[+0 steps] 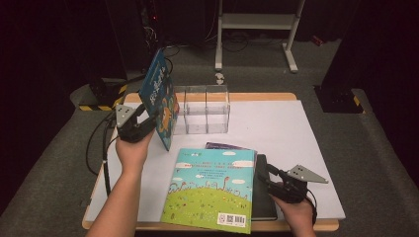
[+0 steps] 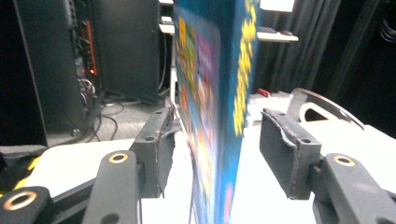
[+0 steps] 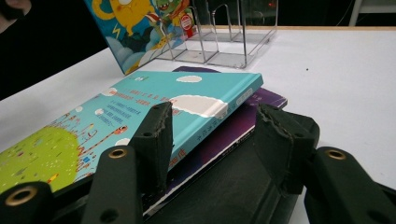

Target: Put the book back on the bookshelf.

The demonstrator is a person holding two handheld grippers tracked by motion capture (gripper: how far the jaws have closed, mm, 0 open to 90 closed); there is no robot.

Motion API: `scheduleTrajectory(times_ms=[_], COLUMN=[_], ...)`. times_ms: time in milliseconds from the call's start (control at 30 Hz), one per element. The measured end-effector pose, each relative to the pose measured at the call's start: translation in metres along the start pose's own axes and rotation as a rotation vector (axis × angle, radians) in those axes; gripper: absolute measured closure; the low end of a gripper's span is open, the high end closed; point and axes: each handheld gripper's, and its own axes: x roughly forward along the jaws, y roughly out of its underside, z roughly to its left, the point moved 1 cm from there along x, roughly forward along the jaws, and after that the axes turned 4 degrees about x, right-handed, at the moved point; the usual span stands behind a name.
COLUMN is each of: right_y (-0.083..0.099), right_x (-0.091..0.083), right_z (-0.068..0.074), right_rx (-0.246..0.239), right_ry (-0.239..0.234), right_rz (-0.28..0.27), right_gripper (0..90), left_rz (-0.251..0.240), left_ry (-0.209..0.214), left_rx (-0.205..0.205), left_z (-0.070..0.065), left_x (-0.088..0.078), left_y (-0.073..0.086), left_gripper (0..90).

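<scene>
Two tongs, one upright book.
Left tongs (image 1: 148,121) stand apart around the blue book (image 1: 159,96), on edge beside the clear rack (image 1: 205,109); right tongs (image 1: 269,174) gape over the stacked books (image 1: 212,190).

Books: four — one upright blue (image 1: 159,97), three stacked: green-covered (image 1: 212,190), purple (image 1: 228,146), black (image 1: 264,190). Clear divider rack (image 1: 205,109): one.
</scene>
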Motion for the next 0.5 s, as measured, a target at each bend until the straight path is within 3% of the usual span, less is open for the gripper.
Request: scheduleTrajectory(times_ms=[233, 267, 300, 333, 400, 433, 500], right_y=[-0.001, -0.001, -0.001, -0.001, 0.000, 0.000, 0.000], right_x=[0.000, 0.001, 0.001, 0.002, 0.003, 0.004, 0.005], right_z=[0.004, 0.005, 0.005, 0.007, 0.008, 0.009, 0.010], right_rx=[-0.020, -0.030, -0.030, -0.036, -0.045, -0.045, -0.046], right_ry=[-0.003, -0.002, -0.002, -0.006, -0.004, -0.006, -0.004], right_rz=[0.003, 0.010, 0.010, 0.019, 0.025, 0.028, 0.030], right_gripper=[47.1, 47.1, 47.1, 46.9, 46.8, 46.5, 46.2], left_rz=[0.072, 0.107, 0.107, 0.144, 0.177, 0.177, 0.227], left_ry=[0.068, 0.099, 0.099, 0.128, 0.153, 0.153, 0.182], left_rx=[-0.026, -0.037, -0.037, -0.022, -0.020, -0.020, -0.030], left_z=[0.001, 0.002, 0.002, 0.001, 0.000, 0.000, -0.004], left_x=[-0.017, -0.021, -0.021, -0.024, -0.027, -0.027, -0.030], left_y=[0.028, 0.040, 0.040, 0.055, 0.069, 0.069, 0.089], left_gripper=[46.7, 47.1, 47.1, 46.9, 46.6, 46.0, 44.2])
